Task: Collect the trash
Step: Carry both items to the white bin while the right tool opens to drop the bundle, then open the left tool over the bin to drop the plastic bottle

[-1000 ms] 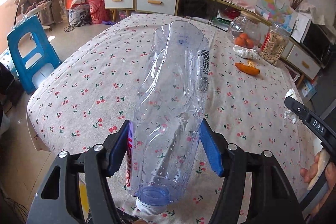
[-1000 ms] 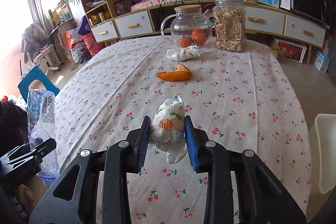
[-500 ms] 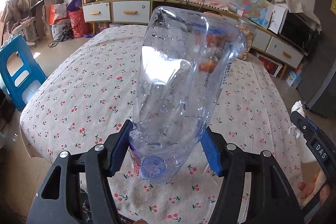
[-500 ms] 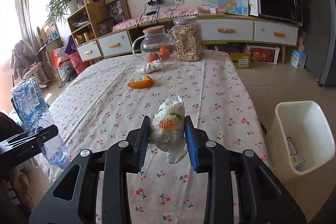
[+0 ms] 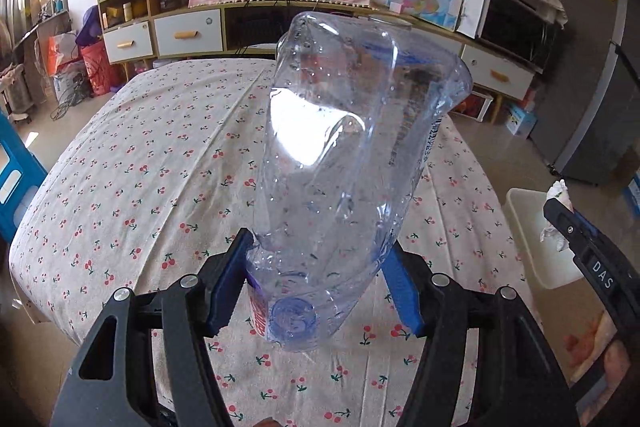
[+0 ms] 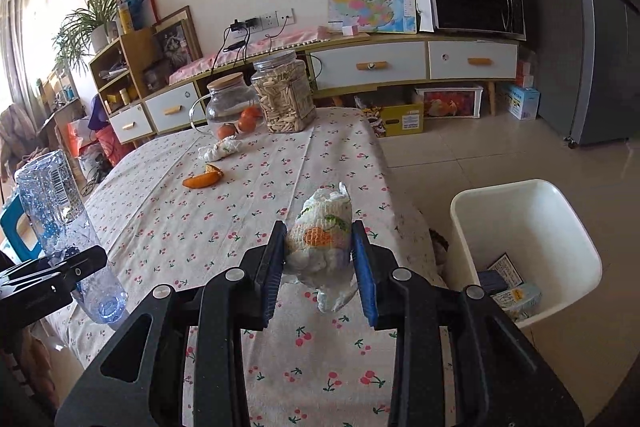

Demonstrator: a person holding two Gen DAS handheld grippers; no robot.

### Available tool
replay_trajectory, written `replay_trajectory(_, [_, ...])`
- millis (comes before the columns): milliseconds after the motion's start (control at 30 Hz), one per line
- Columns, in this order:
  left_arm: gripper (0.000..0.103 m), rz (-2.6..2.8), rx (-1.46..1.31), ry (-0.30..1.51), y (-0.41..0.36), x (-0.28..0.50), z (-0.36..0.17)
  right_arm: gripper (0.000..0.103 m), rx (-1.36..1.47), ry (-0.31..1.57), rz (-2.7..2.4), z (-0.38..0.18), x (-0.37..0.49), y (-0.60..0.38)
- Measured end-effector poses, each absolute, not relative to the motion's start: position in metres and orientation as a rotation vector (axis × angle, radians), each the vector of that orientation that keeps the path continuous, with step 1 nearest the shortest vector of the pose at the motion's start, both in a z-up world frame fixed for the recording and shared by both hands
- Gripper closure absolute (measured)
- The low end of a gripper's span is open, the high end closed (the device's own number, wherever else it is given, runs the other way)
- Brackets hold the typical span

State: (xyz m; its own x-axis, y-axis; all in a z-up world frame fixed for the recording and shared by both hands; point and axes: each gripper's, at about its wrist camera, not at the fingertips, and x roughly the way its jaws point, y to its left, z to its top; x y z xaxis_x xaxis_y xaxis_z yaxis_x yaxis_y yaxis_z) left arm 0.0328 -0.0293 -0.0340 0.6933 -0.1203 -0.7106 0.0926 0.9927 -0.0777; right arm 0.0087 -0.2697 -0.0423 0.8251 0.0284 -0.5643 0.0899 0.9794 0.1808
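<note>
Beside the surface [image 6: 248, 195] waits the bin [image 6: 472, 223]; my left fingers [image 5: 316, 291] squeeze a bottle [image 5: 352, 155], my right fingers [image 6: 320, 263] pinch a wrapper [image 6: 320, 239], so next I carry both over and let go.

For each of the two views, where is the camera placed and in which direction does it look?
Left wrist: on the left claw, looking across the table; claw grips the bottle; right claw at the edge.
Right wrist: on the right claw, facing the table and bin; claw grips the wrapper.
Shared: table, bottle, bin.
</note>
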Motion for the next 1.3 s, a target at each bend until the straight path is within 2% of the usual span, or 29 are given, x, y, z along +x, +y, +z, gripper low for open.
replay_trajectory(800, [0.040,-0.353,0.090,0.819,-0.169,0.057,-0.045,0.070,0.273,0.617,-0.432,-0.066,0.019,-0.443])
replay_trajectory(867, [0.040,-0.375,0.094,0.824,-0.182,0.061,-0.046,0.055,0.266,0.652,-0.466,-0.071,0.024,-0.455])
replay_trajectory(900, [0.040,-0.388,0.095,0.827,-0.188,0.063,-0.046,0.043,0.268,0.655,-0.490,-0.072,0.023,-0.460])
replay_trajectory(1033, [0.040,-0.439,0.112,0.831,-0.218,0.071,-0.047,0.024,0.290,0.632,-0.551,-0.073,0.011,-0.471])
replay_trajectory(1300, [0.040,-0.573,0.148,0.858,-0.288,0.083,-0.047,0.014,0.341,0.616,-0.680,-0.085,-0.031,-0.492])
